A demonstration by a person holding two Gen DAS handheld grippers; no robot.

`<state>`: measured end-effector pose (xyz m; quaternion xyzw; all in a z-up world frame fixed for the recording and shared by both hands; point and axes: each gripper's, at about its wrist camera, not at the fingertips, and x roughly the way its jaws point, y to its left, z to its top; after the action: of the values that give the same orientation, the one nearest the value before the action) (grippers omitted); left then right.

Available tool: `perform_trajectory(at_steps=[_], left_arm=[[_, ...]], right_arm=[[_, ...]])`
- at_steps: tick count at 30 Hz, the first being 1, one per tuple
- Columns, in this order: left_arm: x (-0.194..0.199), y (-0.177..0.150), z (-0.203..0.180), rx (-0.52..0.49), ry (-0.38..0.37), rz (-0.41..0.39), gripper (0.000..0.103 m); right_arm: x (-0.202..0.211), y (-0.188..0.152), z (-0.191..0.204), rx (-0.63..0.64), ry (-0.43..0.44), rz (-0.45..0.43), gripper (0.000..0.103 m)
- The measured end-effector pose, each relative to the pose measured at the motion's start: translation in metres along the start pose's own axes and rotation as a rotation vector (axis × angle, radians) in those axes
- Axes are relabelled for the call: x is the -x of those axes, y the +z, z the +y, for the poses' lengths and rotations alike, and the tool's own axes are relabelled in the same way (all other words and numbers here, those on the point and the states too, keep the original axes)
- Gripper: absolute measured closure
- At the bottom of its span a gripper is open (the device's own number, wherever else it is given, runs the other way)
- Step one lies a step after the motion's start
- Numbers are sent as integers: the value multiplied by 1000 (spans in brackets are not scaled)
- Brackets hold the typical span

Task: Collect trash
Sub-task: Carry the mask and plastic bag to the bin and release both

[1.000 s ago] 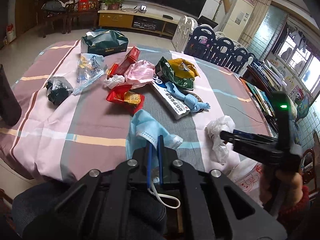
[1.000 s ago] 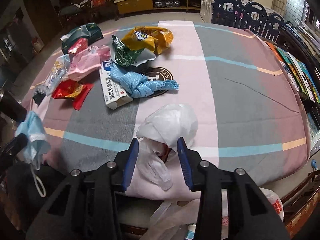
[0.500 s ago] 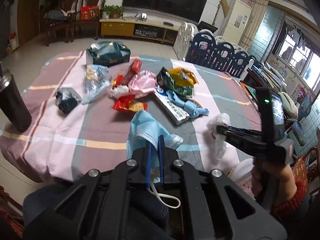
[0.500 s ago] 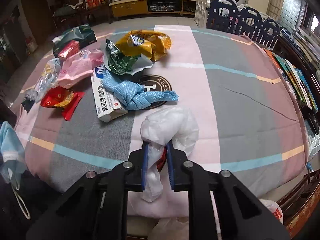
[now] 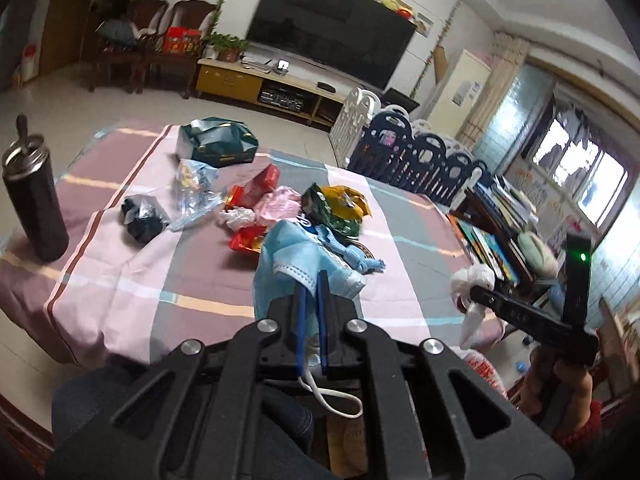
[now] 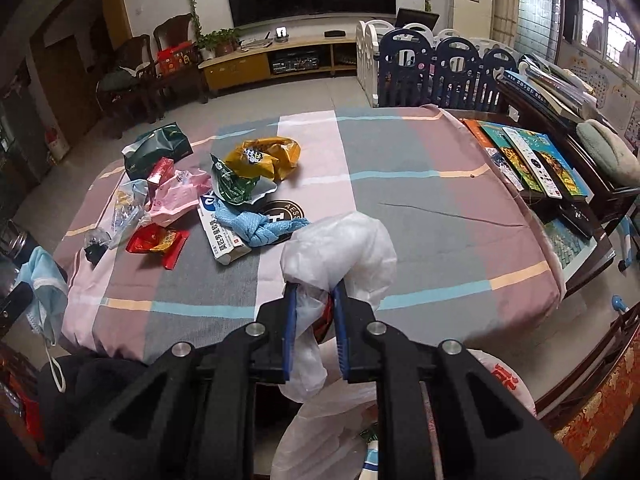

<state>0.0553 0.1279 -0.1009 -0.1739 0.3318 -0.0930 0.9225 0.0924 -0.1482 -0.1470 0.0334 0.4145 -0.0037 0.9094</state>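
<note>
Left gripper (image 5: 313,280): jaws pinched nearly together on a blue face mask (image 5: 288,256); mask clear of the table, its white ear loop (image 5: 332,398) dangling below the fingers.
Right gripper (image 6: 314,292): jaws narrow, clamped on a crumpled white plastic bag (image 6: 340,244), held above the cloth near the front edge.
Table (image 6: 420,216): striped cloth cover.
Remaining trash: blue rag (image 6: 256,224), white carton (image 6: 224,240), green wrapper (image 6: 232,186), yellow bag (image 6: 264,156), pink bag (image 6: 180,198), red wrapper (image 6: 156,240), clustered left of centre.
Bottle (image 5: 34,204): dark, upright, at the left edge.

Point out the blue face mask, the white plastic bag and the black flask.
blue face mask (image 5: 288,256), left wrist view, upper fabric.
white plastic bag (image 6: 340,248), right wrist view, bulging top.
black flask (image 5: 36,208), left wrist view, body.
</note>
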Motion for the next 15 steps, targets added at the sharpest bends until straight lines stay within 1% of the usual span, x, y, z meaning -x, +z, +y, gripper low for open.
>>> perform_trajectory(at_steps=[4,6,9,11,14,15], left_arm=[[1,3,27,96,-19,-3,97],[1,3,30,102,-8,-5,97],[4,3,20,60,11,-14,97],[5,2,8,23,10,-15,97],[7,-4,-14,-35,-8,-8,97],[6,-7,-24,-53,-27,4,97]], right_arm=[[1,-2,12,16,22,-1,85],[1,-3,15,23,29,2,85],[6,-4,13,24,32,-6,85],[12,-3,7,15,32,-14,85],[25,-4,-3,23,21,-23,85],[31,-5,-7,33,12,-26,85]])
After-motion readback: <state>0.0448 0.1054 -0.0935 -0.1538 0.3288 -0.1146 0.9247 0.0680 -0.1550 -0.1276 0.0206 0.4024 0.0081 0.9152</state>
